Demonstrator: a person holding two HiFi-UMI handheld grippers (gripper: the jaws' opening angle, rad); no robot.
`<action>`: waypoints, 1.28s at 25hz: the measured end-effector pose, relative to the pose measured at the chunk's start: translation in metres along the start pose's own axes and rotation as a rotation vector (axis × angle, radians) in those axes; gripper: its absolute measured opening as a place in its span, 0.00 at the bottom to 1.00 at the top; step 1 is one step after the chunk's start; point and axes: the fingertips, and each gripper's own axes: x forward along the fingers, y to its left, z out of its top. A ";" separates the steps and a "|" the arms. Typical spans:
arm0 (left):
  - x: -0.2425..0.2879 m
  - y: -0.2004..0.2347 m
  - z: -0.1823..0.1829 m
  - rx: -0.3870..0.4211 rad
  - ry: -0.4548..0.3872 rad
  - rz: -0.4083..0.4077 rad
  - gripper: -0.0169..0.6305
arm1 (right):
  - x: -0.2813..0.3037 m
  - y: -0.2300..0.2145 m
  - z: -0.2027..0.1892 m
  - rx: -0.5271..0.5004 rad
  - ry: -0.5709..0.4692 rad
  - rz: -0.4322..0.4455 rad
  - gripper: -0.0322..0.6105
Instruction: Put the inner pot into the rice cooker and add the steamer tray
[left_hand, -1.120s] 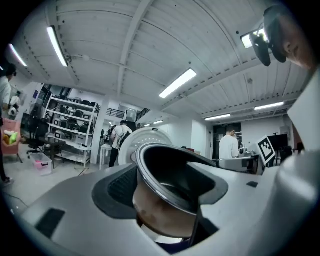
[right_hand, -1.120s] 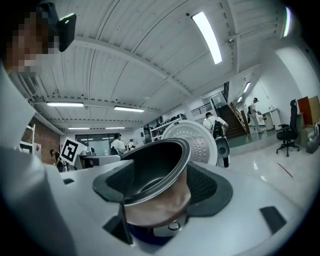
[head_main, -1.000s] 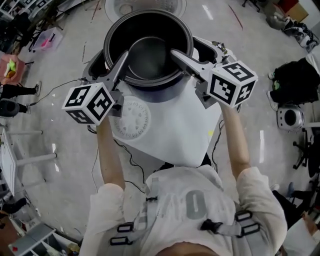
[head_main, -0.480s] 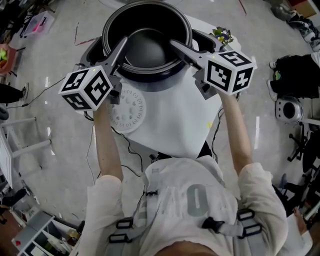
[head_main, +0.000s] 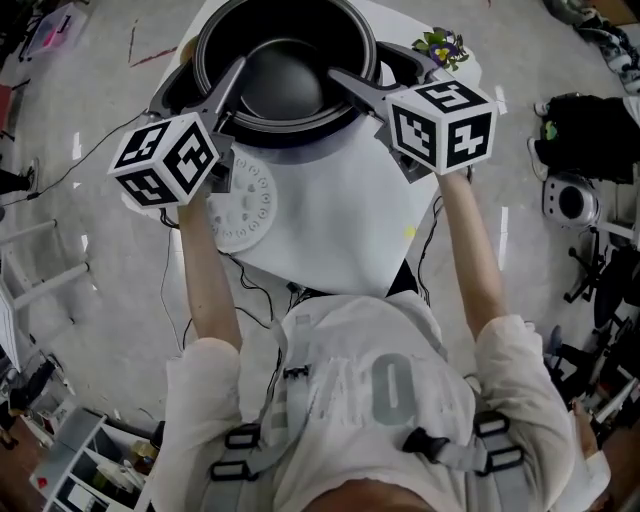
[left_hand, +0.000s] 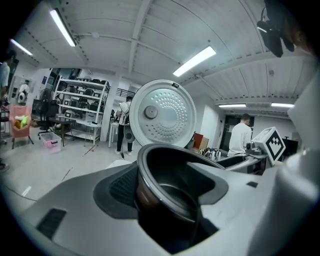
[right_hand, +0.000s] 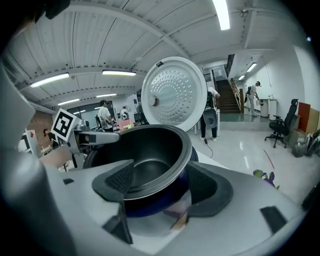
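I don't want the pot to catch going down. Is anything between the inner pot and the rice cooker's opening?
Nothing visible. The lid stands open behind, and the steamer tray lies aside on the table. The left gripper and right gripper clamp the inner pot over the rice cooker; underneath is hidden.

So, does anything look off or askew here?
Nothing stands out. The inner pot looks level, with the left gripper and right gripper shut on opposite sides of its rim; the steamer tray lies flat on the table.
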 end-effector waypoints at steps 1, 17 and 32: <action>0.000 0.001 -0.001 0.012 -0.001 0.011 0.49 | 0.001 0.000 -0.003 -0.011 0.012 -0.007 0.56; 0.001 -0.002 -0.022 0.166 -0.009 0.086 0.49 | 0.001 -0.004 -0.010 -0.250 0.006 -0.154 0.49; -0.023 0.001 -0.006 0.143 -0.049 0.075 0.49 | 0.000 0.013 0.003 -0.254 -0.006 -0.170 0.51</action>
